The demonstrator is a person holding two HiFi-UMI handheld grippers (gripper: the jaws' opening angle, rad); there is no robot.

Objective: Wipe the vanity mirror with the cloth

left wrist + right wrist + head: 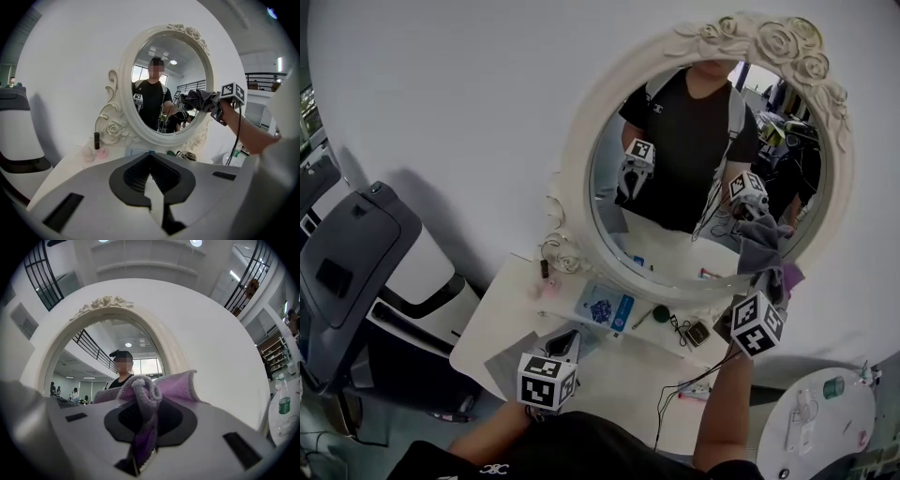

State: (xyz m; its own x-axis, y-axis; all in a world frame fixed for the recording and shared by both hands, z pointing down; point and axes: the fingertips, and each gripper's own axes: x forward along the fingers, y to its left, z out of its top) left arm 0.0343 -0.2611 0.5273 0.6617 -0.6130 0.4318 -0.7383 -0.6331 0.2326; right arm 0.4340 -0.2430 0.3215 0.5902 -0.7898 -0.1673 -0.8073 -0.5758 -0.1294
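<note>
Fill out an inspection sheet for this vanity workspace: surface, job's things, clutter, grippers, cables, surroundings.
Surface: white vanity table, with small items along its back.
Job's things: oval mirror in an ornate white frame, upright against the wall; purple-grey cloth raised at its lower right edge, contact cannot be told.
Clutter: dark tube, pink bits, blue packet, small device.
Grippers: right gripper shut on the cloth; left gripper low over the table, jaws slightly apart, nothing between them.
Cables: thin black cable hanging from the right gripper.
Surroundings: white wall; grey-and-white unit at left; round side table at right.
</note>
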